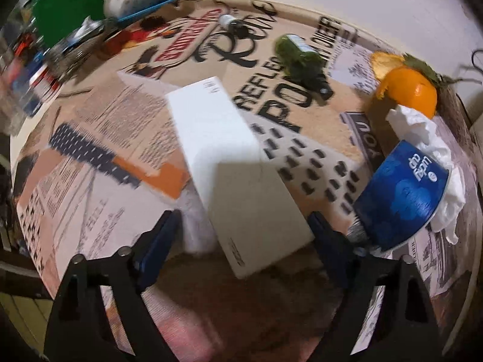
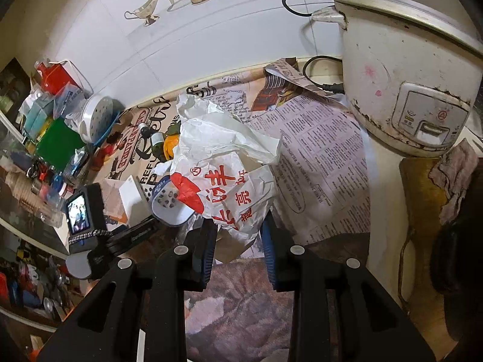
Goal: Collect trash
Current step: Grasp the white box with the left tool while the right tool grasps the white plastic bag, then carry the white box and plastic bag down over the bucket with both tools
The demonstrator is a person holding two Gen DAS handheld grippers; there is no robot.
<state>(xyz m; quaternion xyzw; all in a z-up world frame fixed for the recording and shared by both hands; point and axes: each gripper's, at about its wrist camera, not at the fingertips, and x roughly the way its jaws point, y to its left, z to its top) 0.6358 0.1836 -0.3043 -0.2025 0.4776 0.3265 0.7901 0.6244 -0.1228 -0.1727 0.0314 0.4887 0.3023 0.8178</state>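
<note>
The left claw (image 1: 241,238) stands wide open with its two blue-padded fingers either side of the near end of one white box (image 1: 229,163), touching neither face as far as the blurred view shows. This box, lying flat on the newspaper-covered worktop (image 1: 105,126), serves as the landmark: just to its right lies one blue paper cup (image 1: 401,199) on its side, with one crumpled white tissue (image 1: 428,150) spilling from its mouth. Beyond the cup sits one piece of orange peel (image 1: 407,87), and behind the box, toward the wall, lie one green bottle (image 1: 302,57) and one small white-capped bottle (image 1: 229,21). To the box's far left is a clutter of containers, too blurred to count, with one green box (image 1: 66,15) among them. The right claw (image 2: 238,241) is closed on the lower edge of one white plastic bag (image 2: 229,163) printed with red characters, held up right of the box and hiding part of the cup. Farther right stands one worn rice cooker (image 2: 404,69) with its black cord (image 2: 317,75).
</note>
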